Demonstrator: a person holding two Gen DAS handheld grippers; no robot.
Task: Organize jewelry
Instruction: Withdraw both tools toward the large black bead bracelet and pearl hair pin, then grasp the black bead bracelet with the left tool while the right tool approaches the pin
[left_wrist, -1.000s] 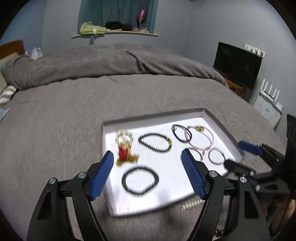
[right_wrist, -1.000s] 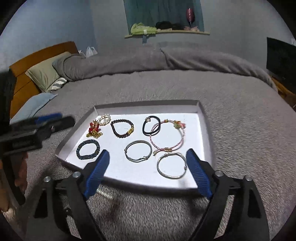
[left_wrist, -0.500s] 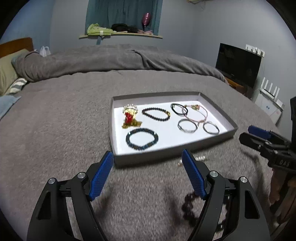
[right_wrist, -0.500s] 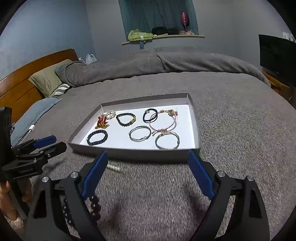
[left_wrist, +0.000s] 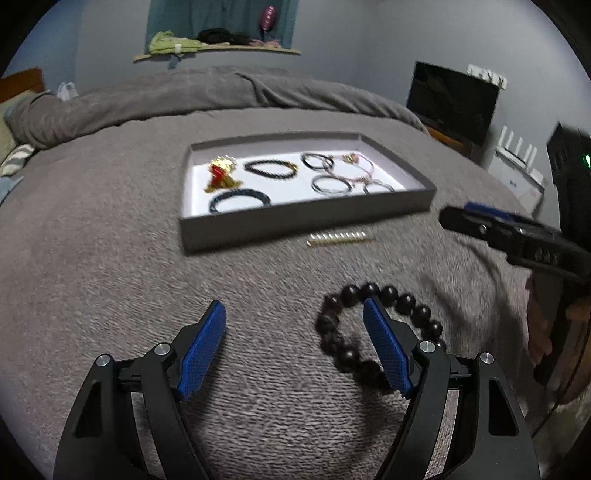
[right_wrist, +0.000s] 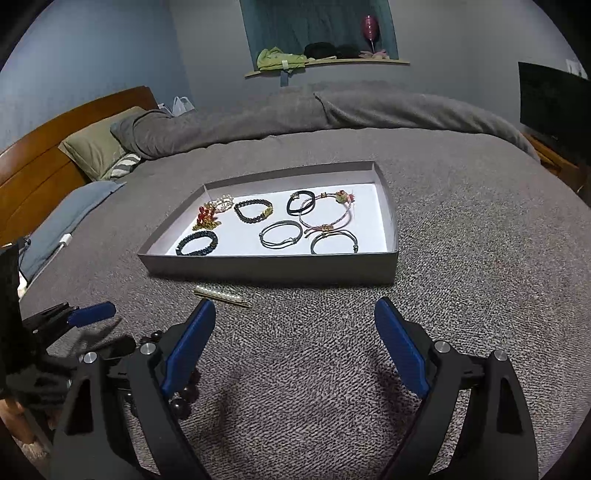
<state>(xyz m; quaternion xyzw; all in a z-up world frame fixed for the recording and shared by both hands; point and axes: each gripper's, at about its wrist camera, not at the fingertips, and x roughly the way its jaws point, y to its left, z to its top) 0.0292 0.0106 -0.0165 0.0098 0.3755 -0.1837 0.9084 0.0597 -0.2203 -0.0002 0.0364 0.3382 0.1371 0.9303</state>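
A grey tray (left_wrist: 306, 218) (right_wrist: 273, 264) with a white floor lies on the bed and holds several bracelets. A bracelet of large dark beads (left_wrist: 347, 328) (right_wrist: 179, 404) lies loose on the blanket in front of it. A thin pearl and gold bar (left_wrist: 340, 238) (right_wrist: 221, 295) rests beside the tray's near wall. My left gripper (left_wrist: 293, 336) is open just above the blanket, its right finger over the dark bead bracelet. My right gripper (right_wrist: 295, 339) is open over bare blanket, holding nothing, and shows at the right of the left wrist view (left_wrist: 480, 218).
The grey blanket (right_wrist: 480, 295) covers the bed all around the tray. Pillows (right_wrist: 96, 151) and a wooden headboard (right_wrist: 55, 147) are at the left. A dark screen (left_wrist: 454, 99) stands to the right, a wall shelf (right_wrist: 325, 62) behind.
Both grippers have drawn back from over the tray toward the near side of the bed. The dark bead bracelet and the pearl bar have come into view. Both stay open.
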